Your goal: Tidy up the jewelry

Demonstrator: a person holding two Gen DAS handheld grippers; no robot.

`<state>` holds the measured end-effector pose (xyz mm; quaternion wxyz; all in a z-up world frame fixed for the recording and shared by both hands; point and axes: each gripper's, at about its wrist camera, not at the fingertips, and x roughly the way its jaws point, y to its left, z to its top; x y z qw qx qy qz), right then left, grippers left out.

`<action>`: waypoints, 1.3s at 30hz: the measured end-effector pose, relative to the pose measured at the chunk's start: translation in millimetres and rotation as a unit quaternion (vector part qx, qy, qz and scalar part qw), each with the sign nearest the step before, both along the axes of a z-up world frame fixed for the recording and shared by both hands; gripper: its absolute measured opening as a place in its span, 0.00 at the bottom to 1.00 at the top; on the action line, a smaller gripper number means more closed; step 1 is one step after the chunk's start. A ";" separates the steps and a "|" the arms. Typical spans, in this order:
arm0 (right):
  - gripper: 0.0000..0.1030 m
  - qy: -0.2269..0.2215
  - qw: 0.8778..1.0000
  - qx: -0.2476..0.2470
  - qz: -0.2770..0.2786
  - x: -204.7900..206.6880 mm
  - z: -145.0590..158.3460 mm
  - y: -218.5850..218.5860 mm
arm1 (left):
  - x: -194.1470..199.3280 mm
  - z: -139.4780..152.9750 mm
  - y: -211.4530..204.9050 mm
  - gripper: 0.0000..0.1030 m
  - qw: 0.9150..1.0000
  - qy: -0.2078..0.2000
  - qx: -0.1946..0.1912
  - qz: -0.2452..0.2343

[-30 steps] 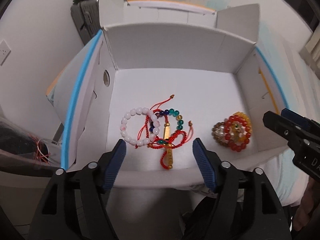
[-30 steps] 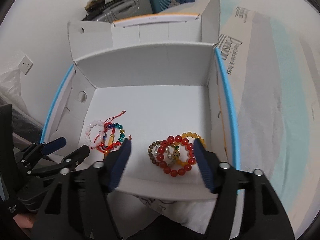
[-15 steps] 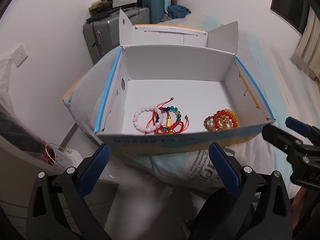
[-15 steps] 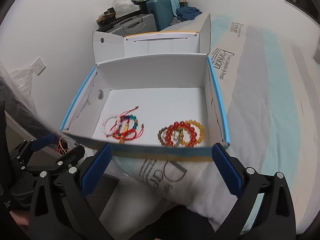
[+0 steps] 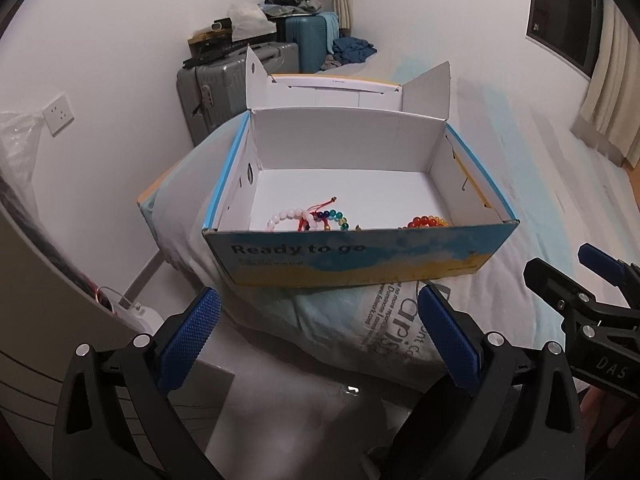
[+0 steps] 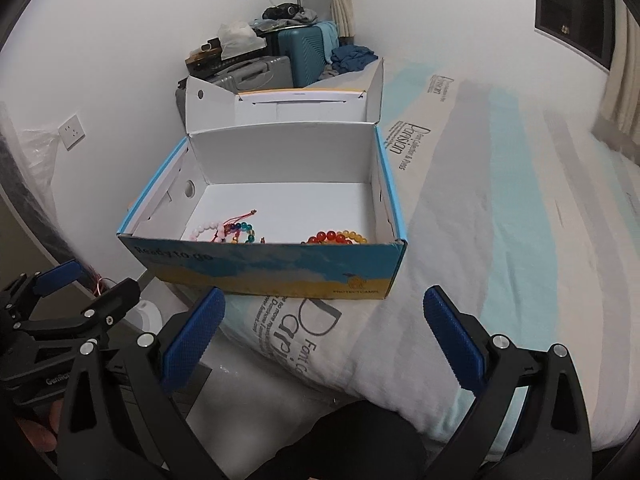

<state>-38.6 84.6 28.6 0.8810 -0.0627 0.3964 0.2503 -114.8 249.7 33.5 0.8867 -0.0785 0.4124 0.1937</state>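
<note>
An open blue and yellow cardboard box rests on the near corner of a bed. Inside it on the left lie a pale pink bead bracelet and a red-cord bracelet with coloured beads, tangled together. On the right lies a pile of red and amber bead bracelets, half hidden by the front wall. My left gripper and right gripper hang in front of the box, both open and empty.
The mattress, in a printed plastic cover, stretches right and back. Suitcases piled with clothes stand behind the box against the white wall. A wall socket is on the left. A white device with red wires lies on the floor.
Both grippers have pulled back out of the box and risen, so its front wall now hides part of the bracelets. Their jaws have spread wider. The bracelets stayed in place.
</note>
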 end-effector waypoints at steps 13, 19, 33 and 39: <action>0.93 -0.006 1.000 -0.004 -0.003 -6.6 4.3 -2.8 | -4.9 0.3 -4.7 0.94 1.000 -0.003 0.007 0.000; 0.93 -0.004 1.000 -0.004 -0.004 -8.7 4.6 -2.0 | -4.6 -1.3 -5.9 0.94 1.000 0.002 0.012 0.003; 0.93 -0.004 1.000 -0.005 -0.002 -9.2 3.9 0.6 | -2.2 -1.2 -1.9 0.94 1.000 0.013 0.015 0.018; 0.93 -0.002 1.000 -0.005 -0.002 -9.6 3.4 0.4 | -2.9 -1.0 -1.8 0.94 1.000 0.009 0.006 0.019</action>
